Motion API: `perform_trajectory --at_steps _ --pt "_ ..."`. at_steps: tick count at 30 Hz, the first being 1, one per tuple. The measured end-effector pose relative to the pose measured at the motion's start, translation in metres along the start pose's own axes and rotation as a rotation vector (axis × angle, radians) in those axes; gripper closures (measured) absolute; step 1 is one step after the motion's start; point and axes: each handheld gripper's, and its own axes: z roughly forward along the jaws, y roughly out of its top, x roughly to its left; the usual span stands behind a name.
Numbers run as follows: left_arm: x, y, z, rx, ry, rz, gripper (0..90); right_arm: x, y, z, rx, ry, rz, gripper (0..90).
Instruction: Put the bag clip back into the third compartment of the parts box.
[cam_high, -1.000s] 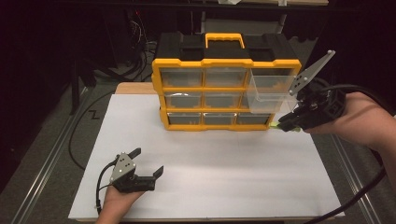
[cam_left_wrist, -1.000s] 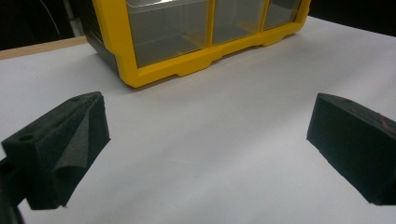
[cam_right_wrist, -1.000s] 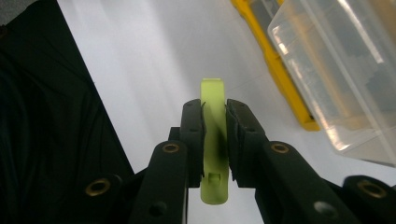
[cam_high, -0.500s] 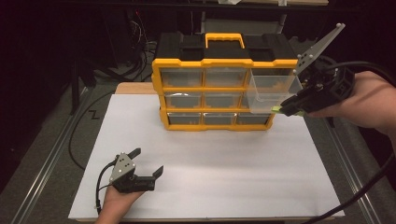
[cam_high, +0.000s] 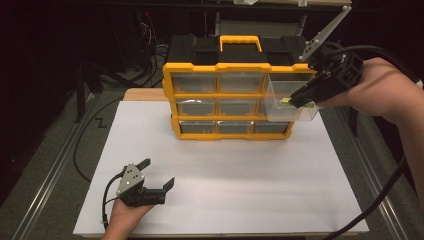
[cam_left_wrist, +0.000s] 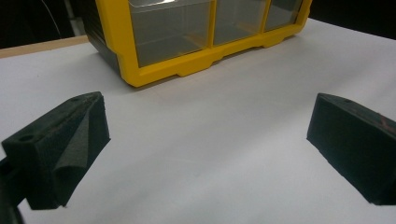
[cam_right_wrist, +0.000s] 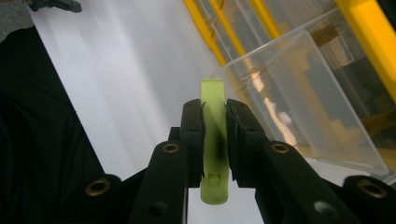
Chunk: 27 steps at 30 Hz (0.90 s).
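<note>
A yellow and black drawer cabinet (cam_high: 230, 90) stands at the back of the white sheet (cam_high: 225, 175). Its top right clear drawer (cam_high: 290, 102) is pulled out. My right gripper (cam_high: 295, 101) is shut on a small pale green clip (cam_right_wrist: 214, 140), held over the open drawer's front edge. In the right gripper view the green clip sticks out between the jaws, with the clear drawer (cam_right_wrist: 299, 102) just to the right of it. My left gripper (cam_high: 157, 175) rests open on the sheet near the front left, nothing between its fingers (cam_left_wrist: 60, 149). The cabinet's lower corner (cam_left_wrist: 187, 42) lies ahead of it.
The white sheet covers a wooden table (cam_high: 142, 94) with metal rails (cam_high: 45, 185) along both sides. Cables (cam_high: 85, 145) trail on the left and a thick black cable (cam_high: 380, 200) runs from the right gripper. Dark equipment stands behind the cabinet.
My right gripper has risen and moved left with the green clip, from beside the drawer's lower right corner up to its front edge. The left gripper has stayed put.
</note>
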Motion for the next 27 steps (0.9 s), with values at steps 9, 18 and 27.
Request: perform_trajectory --at_steps 9,18,27 --pt "0.000 0.000 0.000 0.003 0.000 0.001 0.4 -0.018 0.010 0.004 -0.003 -0.022 0.020 78.8" --pt "0.001 -0.001 -0.001 0.000 0.001 -0.003 0.4 -0.037 0.016 0.014 0.022 -0.043 0.050 78.8" --pt "0.002 -0.001 -0.001 0.001 -0.001 -0.003 0.4 -0.052 0.010 0.016 0.036 -0.067 0.084 78.8"
